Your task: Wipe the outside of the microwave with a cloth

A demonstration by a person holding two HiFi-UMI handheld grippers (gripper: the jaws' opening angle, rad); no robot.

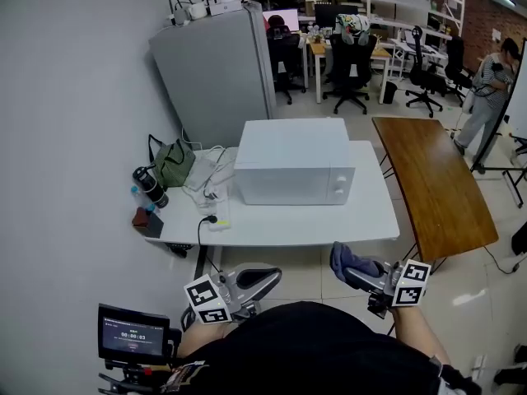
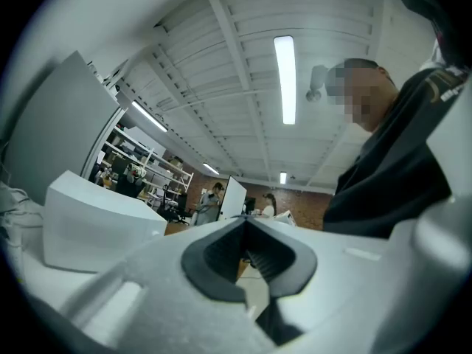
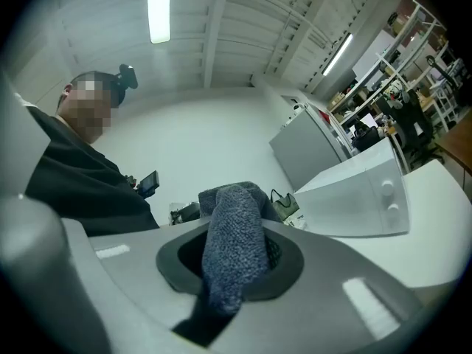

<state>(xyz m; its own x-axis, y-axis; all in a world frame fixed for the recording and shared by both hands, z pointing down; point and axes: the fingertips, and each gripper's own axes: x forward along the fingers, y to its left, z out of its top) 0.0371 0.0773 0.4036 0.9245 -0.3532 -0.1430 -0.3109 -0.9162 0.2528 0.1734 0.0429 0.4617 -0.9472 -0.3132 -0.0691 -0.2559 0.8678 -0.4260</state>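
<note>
Rt gripper [image 1: 362, 275] clamped on blue cloth [image 1: 349, 259], bunched past the tips; lt gripper [image 1: 268, 276] pressed together, empty. Both low by the body, well short of white microwave [image 1: 295, 163], mid white table [image 1: 272, 225], knobs side facing fwd. Best approach prob.: lay cloth flat on top panel, wipe w/ long overlapping strokes, then front & sides; use lt to steady the box against sliding.
</note>
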